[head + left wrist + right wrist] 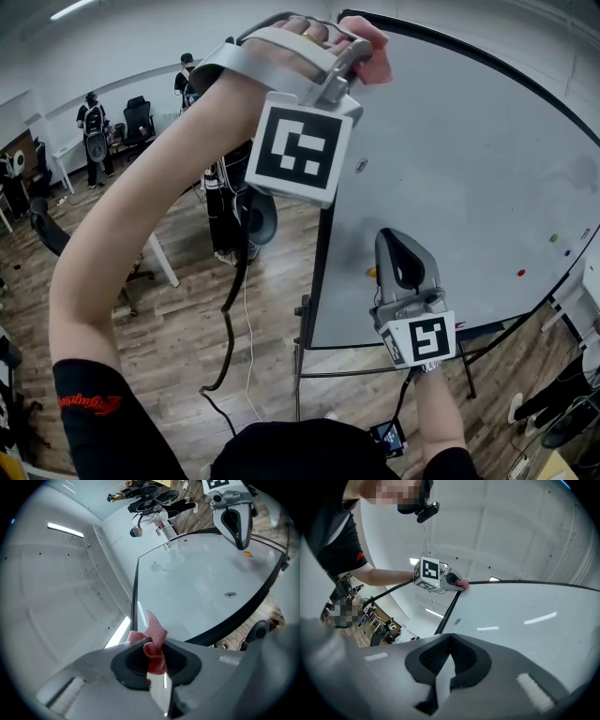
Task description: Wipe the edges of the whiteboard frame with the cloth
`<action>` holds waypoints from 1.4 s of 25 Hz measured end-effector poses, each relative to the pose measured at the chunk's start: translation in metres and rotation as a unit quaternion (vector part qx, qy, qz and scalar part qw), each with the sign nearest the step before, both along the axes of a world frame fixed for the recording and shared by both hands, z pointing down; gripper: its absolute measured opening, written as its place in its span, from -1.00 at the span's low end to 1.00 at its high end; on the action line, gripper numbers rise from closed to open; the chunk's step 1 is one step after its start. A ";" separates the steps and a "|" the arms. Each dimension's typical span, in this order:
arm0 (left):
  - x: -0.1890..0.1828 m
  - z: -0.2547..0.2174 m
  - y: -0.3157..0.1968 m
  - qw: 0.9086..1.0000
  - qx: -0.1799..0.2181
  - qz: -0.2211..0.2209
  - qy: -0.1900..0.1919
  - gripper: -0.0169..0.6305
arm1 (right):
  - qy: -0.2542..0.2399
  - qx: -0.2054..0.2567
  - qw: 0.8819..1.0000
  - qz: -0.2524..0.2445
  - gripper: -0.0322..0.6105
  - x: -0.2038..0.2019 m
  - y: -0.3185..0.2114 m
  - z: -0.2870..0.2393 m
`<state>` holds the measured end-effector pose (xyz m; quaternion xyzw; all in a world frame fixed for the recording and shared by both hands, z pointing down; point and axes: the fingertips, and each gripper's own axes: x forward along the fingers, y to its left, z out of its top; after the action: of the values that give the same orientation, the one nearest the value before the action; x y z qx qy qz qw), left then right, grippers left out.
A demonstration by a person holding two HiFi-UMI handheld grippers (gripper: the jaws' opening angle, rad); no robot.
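Note:
A large whiteboard (469, 169) with a thin black frame (322, 253) stands on a wheeled stand. My left gripper (361, 52) is raised to the board's top left corner and is shut on a pink cloth (373, 54); the cloth (154, 641) sticks out between the jaws toward the frame's corner (136, 573). In the right gripper view the left gripper (461, 584) and cloth (462, 583) sit right at that corner. My right gripper (398, 258) is lower, in front of the board's bottom left part, shut with nothing in it (449, 665).
Small coloured magnets (520, 273) dot the board's lower right. The stand's legs (298, 375) rest on a wooden floor. Office chairs (139, 117), desks and people (91, 122) fill the room at left. A cable (230, 319) hangs from the left gripper.

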<state>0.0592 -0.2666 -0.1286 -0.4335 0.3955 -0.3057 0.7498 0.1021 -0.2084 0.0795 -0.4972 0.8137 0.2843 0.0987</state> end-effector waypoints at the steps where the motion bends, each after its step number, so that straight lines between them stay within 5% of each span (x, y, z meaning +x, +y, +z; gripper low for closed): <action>1: 0.000 0.001 0.000 1.000 0.000 -0.001 0.000 -0.83 | 0.001 0.000 1.000 0.000 -0.89 0.000 0.001 0.000; 35: -0.008 0.053 0.003 0.999 -0.049 -0.010 -0.002 -0.83 | -0.002 -0.024 1.000 0.013 -0.89 -0.005 0.028 0.025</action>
<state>0.0513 -0.2632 -0.0757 -0.4651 0.3826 -0.3327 0.7256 0.0969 -0.1799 0.1046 -0.5106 0.8136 0.2649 0.0850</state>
